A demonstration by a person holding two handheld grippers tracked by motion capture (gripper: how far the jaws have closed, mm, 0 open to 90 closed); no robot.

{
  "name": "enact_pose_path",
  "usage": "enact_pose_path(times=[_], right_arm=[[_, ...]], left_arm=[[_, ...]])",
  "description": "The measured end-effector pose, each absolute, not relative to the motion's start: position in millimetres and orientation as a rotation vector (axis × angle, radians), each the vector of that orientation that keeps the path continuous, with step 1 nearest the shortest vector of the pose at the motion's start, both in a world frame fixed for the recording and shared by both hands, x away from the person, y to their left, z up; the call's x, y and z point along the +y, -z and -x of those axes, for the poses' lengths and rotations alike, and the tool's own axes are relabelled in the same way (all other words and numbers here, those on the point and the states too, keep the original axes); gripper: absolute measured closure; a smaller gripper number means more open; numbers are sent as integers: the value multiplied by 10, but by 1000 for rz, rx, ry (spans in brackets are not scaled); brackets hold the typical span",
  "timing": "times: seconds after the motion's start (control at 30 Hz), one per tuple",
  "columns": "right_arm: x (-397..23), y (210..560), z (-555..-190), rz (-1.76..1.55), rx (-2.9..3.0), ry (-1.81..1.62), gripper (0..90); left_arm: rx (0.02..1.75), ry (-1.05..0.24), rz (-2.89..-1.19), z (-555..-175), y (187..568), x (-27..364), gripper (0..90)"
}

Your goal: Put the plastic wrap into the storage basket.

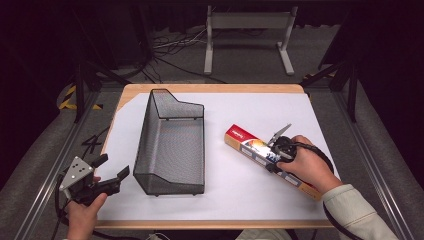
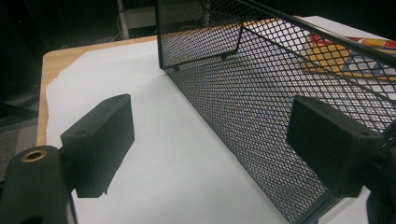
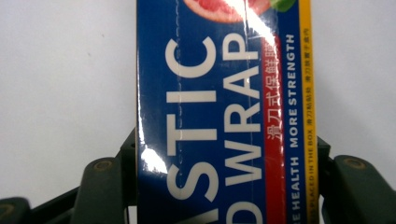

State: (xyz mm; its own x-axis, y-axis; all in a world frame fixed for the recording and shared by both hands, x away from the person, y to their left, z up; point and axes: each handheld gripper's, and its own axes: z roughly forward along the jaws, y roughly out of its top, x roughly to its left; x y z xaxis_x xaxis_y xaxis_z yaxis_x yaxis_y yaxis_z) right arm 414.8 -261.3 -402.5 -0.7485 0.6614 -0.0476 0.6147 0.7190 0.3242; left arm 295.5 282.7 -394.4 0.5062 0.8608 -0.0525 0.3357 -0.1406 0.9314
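Observation:
A long plastic wrap box (image 1: 250, 145), blue, red and yellow, lies slantwise on the white sheet right of the middle. My right gripper (image 1: 276, 152) is over its middle; in the right gripper view the box (image 3: 224, 116) sits between both jaws, which press its long sides. A black wire mesh basket (image 1: 172, 142) stands left of centre. My left gripper (image 1: 111, 170) hovers at the front left corner of the table, jaws wide apart with nothing between them, and the basket wall (image 2: 261, 107) runs just beside its right jaw.
The white sheet (image 1: 235, 187) covers a wooden table (image 1: 210, 88). Metal rails run along both table sides. A white stand (image 1: 247, 35) and cables lie on the floor beyond the far edge.

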Motion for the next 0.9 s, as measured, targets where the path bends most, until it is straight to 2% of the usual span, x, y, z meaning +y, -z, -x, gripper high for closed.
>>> enact_pose_path(times=[0.9], right_arm=[[-2563,3410,-4128,-1149,2698,-558,400]], left_arm=[[1025,-636,-1701,-2960,3957,2826,160]])
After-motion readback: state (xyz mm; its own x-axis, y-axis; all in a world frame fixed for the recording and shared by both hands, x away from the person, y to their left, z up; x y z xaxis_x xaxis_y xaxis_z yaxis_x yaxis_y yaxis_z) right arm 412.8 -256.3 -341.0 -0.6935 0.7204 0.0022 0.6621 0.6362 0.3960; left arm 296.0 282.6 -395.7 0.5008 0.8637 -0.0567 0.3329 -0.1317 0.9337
